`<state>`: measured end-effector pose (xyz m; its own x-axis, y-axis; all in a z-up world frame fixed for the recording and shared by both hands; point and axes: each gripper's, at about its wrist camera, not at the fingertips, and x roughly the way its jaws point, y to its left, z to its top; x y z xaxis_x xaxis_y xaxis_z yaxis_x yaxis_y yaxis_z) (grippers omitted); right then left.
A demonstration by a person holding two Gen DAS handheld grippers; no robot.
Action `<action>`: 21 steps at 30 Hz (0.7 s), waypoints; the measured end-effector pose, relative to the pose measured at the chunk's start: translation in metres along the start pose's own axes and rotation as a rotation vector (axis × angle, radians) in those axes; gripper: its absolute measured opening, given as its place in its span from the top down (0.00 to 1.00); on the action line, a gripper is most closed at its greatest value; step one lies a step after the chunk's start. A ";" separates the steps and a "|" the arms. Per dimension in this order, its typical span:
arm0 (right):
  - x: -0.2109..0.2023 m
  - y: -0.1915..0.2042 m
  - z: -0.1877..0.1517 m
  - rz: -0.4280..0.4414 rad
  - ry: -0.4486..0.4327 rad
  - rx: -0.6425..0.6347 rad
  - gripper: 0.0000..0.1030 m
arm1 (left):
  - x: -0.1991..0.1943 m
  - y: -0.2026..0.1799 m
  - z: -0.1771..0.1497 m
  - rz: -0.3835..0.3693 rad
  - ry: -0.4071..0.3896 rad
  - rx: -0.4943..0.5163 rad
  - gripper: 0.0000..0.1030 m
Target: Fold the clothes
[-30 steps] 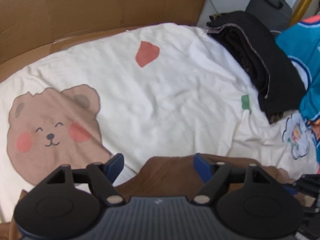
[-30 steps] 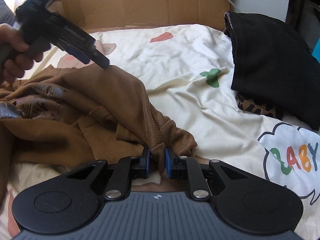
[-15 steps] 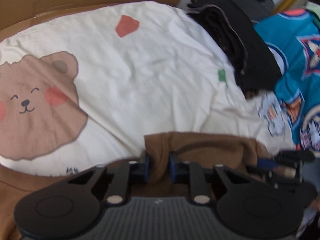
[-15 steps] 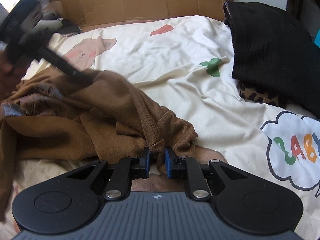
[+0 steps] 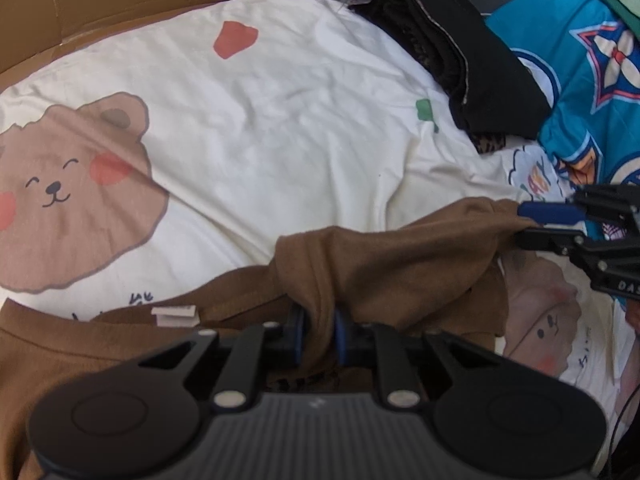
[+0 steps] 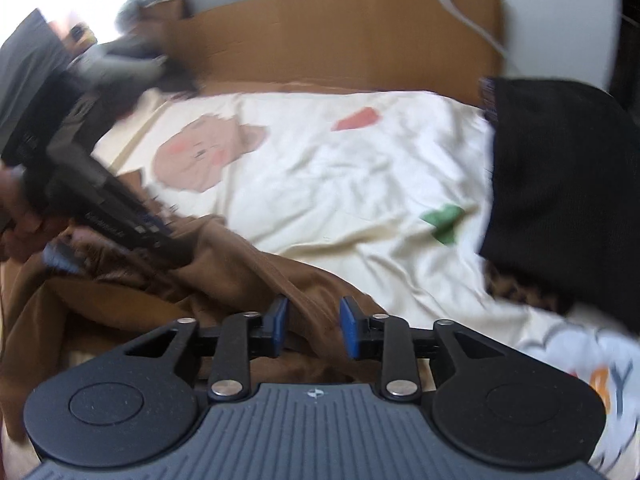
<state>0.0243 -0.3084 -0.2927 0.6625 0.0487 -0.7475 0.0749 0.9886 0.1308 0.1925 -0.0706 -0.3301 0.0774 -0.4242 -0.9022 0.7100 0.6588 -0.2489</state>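
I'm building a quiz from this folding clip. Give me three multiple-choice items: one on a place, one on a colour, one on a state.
1. Where does the folded black garment lie?
A. on the bear print
B. at the sheet's far right edge
C. under the brown garment

2. What colour is the garment being handled?
A. brown
B. teal
C. white

3. How is the left hand-held gripper?
A. open above the sheet
B. shut on brown cloth
C. out of view

Key: B, it lies by the teal fabric; A, the cloth between the fingers is brown; B, its pads pinch a bunched fold.
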 end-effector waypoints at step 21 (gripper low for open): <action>0.052 0.017 0.025 0.098 0.279 -0.149 0.96 | -0.009 -0.011 -0.002 0.070 0.074 0.008 0.85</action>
<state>0.0784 -0.2923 -0.3131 0.4300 0.1615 -0.8883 -0.1024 0.9862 0.1298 0.1821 -0.0731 -0.3203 0.0752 -0.3303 -0.9409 0.7101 0.6802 -0.1821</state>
